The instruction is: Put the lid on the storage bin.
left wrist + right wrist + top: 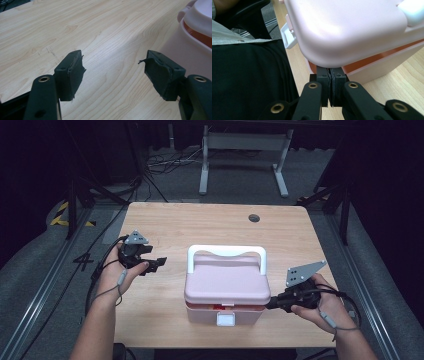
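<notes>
A pink lidded box (227, 287) with a white handle (226, 251) and a white front latch (226, 320) stands in the middle of the table. Its lid (342, 30) sits slightly raised, with an orange strip showing in the gap above the base (384, 66). My right gripper (270, 303) is shut, and its tips (330, 72) are tucked into that gap under the lid's rim at the box's front right corner. My left gripper (159, 263) hovers open over bare wood to the left of the box (185, 50), with nothing between its fingers (113, 62).
The wooden table (165, 227) has a round cable hole (254, 217) at the back right. A person's black-clothed lap (249, 80) lies beside the table's near edge. A white metal frame (245, 155) stands on the floor beyond the table.
</notes>
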`<state>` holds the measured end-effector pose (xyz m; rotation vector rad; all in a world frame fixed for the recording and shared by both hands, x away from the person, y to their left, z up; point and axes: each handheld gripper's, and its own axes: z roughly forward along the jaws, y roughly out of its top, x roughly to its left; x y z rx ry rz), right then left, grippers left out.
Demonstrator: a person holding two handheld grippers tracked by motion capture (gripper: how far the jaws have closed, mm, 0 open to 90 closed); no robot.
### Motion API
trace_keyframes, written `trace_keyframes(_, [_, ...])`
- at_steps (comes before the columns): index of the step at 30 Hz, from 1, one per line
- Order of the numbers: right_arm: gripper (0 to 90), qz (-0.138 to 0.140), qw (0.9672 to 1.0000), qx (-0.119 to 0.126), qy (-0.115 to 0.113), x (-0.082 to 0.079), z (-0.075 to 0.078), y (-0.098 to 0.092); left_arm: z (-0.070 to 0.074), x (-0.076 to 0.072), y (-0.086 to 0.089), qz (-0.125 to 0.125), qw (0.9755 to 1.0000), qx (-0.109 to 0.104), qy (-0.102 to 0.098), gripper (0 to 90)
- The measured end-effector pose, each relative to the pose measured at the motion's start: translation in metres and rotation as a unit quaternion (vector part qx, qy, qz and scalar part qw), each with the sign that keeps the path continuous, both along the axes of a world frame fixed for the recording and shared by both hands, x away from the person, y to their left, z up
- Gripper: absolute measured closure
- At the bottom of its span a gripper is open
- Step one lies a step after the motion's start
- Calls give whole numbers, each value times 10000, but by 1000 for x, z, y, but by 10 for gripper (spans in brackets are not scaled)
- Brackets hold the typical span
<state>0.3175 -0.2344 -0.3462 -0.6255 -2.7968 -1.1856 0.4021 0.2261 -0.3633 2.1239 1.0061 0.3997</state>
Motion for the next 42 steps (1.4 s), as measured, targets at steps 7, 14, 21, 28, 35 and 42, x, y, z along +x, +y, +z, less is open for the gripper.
trace_keyframes(7, [881, 15, 10000, -15, 49, -2, 3, -3, -1, 0, -1, -44, 10000, 15, 29, 315])
trace_keyframes(14, [881, 74, 9998, -106, 134, -3, 4, -4, -1, 0, -2, -35, 10000, -11, 52, 315])
trace_keyframes(21, [881, 137, 9995, -212, 205, -5, 3, -4, -2, 0, -2, -53, 10000, 20, 72, 314])
trace_keyframes(28, [879, 214, 9985, -389, 305, -5, 1, -3, -2, 0, -2, -57, 9999, 22, 91, 314])
trace_keyframes(35, [879, 214, 9991, -263, 272, -6, 4, -5, -2, 0, -2, -62, 9999, 22, 86, 314])
trace_keyframes(42, [832, 181, 9997, 54, 123, -6, 11, -9, -1, -2, -1, -48, 10000, 29, 75, 314])
